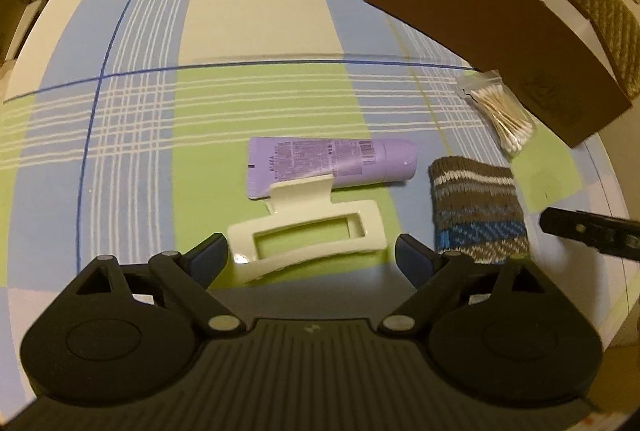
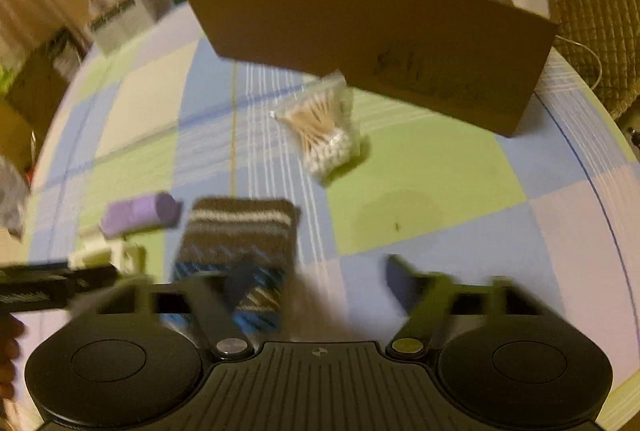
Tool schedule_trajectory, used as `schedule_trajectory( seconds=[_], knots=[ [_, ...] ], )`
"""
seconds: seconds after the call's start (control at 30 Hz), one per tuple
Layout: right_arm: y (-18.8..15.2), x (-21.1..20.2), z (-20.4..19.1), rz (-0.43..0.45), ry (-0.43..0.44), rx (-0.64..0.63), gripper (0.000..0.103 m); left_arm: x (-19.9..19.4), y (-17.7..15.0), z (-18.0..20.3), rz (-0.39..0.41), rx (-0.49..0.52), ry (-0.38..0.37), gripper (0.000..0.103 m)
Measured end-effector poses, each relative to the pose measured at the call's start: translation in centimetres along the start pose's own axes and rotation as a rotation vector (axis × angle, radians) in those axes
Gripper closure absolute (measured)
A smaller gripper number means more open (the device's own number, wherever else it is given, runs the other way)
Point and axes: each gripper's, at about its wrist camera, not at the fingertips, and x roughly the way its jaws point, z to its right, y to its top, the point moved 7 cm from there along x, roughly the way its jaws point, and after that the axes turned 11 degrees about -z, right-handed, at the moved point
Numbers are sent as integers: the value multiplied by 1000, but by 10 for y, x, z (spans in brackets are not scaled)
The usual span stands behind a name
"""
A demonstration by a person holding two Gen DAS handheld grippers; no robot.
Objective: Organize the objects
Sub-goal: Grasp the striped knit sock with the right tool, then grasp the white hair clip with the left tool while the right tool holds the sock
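Cream plastic, the hair clip point(image 1: 306, 235) lies flat on the checked cloth of the counter point(image 1: 256, 99), directly ahead of my left claw point(image 1: 308, 257) and between its two spread fingers. The clip's long axis runs crosswise to my line of reach, from one finger toward the other. The left finger sits just beside one end; the right finger stands a little apart from the other end. The claw is released and grips nothing yet. Judged from this, the left claw is the nearer one for the clip, and closing would press the clip end to end along its length.

Just behind the clip, touching or overlapping its raised tab, lies a purple tube point(image 1: 332, 167), also crosswise, cap end toward my right. To the right of the clip, near but apart, lies a folded striped knitted sock point(image 1: 478, 209). Farther right, just beside the brown cardboard box point(image 1: 480, 15), lies a clear bag of cotton swabs point(image 1: 500, 111).

My right claw point(image 2: 316, 283) is blurred but stands released and empty, with the sock partly under its left finger and bare cloth under the rest. From it the box point(image 2: 380, 43) lies ahead, open at the top, with a dark object inside that I cannot identify. The swab bag point(image 2: 324, 129) lies between the right claw and the box wall.

The tube crowding the clip's far edge is the likeliest obstacle.
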Motion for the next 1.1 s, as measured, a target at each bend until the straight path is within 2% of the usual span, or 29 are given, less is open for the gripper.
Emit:
schedule_trajectory(
  seconds=[0.07, 0.17, 0.33, 0.6, 0.8, 0.9, 0.93, 0.97, 1.0, 1.1],
  knots=[
    [-1, 1, -7, -22, 55, 9, 25, 4, 2, 0, -6, -23, 10, 15],
    [-4, 9, -24, -57, 93, -25, 21, 8, 5, 0, -4, -40, 26, 14],
    [-8, 25, -53, -96, 69, -154, 17, 9, 7, -1, 20, -14, 65, 19],
    [-8, 42, -63, -120, 60, -176, 16, 3, -5, -13, 45, 58, 90, 20],
    [-9, 57, -69, -123, 17, -174, 14, 2, -10, -28, 42, 24, 102, 20],
    [-11, 60, -73, -101, -33, -211, 14, 2, -10, -31, 42, 18, 108, 20],
    [-12, 61, -75, -96, -59, -233, 16, 2, -10, -32, 42, 20, 110, 20],
    [-13, 62, -78, -88, -88, -262, 25, 2, -11, -31, 43, 22, 112, 20],
    [-15, 62, -81, -74, -116, -302, 29, 2, -11, -31, 44, 26, 115, 20],
    [-18, 58, -87, -60, -90, -352, 56, 1, -12, -29, 46, 34, 119, 20]
  ],
)
